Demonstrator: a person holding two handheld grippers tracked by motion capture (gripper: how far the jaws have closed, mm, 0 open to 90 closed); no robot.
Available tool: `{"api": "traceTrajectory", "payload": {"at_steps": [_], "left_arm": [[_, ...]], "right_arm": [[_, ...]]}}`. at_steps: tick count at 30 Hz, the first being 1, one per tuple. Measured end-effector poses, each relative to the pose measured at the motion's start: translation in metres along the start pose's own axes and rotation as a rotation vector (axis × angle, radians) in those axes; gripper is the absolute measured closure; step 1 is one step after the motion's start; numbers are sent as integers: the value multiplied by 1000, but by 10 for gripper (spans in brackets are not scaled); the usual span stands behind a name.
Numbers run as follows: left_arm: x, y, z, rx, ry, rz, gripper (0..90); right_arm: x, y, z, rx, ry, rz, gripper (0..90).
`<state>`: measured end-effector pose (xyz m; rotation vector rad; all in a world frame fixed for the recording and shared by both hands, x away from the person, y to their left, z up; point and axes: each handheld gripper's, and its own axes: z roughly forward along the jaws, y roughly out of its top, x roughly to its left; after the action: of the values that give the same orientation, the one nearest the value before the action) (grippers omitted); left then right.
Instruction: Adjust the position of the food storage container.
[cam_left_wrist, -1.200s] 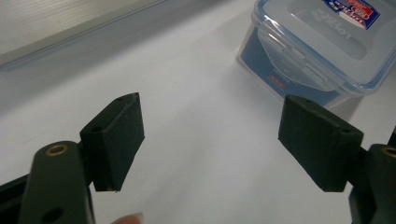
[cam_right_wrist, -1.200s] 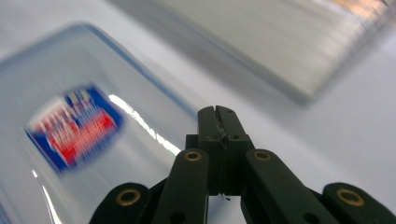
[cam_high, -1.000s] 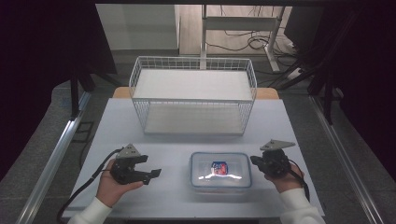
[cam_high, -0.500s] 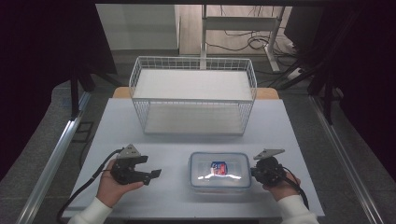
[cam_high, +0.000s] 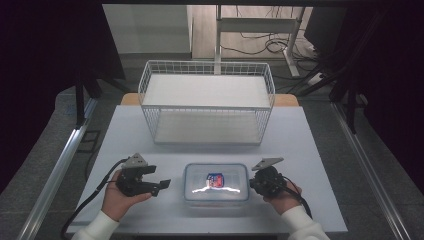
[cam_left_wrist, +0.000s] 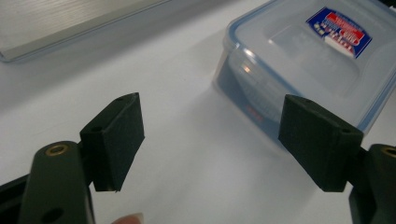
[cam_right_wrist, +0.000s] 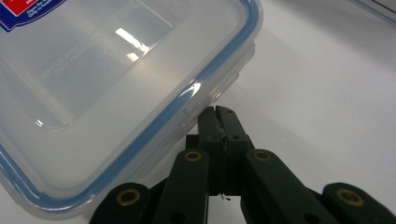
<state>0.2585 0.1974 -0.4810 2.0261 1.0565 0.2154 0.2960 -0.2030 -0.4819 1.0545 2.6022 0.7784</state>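
Observation:
A clear plastic container (cam_high: 216, 182) with a blue-sealed lid and a red and blue sticker sits at the front middle of the white table (cam_high: 310, 150). My left gripper (cam_high: 161, 187) rests a little to its left. Its jaws are open with nothing between them, and in the left gripper view (cam_left_wrist: 217, 140) the container (cam_left_wrist: 303, 56) lies just beyond the right pad. My right gripper (cam_high: 252, 184) is shut at the container's right side. In the right gripper view its tips (cam_right_wrist: 219, 114) sit close against the side flap under the lid's rim (cam_right_wrist: 116, 84).
A white wire basket (cam_high: 207, 100) stands at the back middle of the table. A metal rail (cam_high: 55, 170) runs along the floor to the left. Bare table surface lies between the basket and the container.
My right gripper has moved left and down, from beside the container to right against its right edge. The left gripper and the container have stayed still.

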Motion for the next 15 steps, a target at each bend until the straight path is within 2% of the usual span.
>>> {"api": "traceTrajectory", "payload": {"at_steps": [6, 11, 15], "left_arm": [[2, 0, 0, 0, 1, -1, 222], [1, 0, 0, 1, 0, -1, 222], [2, 0, -1, 0, 4, -3, 222]], "right_arm": [[12, 10, 8, -8, 16, -41, 890], [11, 8, 8, -22, 26, -32, 890], [7, 4, 1, -55, -3, -18, 890]]}}
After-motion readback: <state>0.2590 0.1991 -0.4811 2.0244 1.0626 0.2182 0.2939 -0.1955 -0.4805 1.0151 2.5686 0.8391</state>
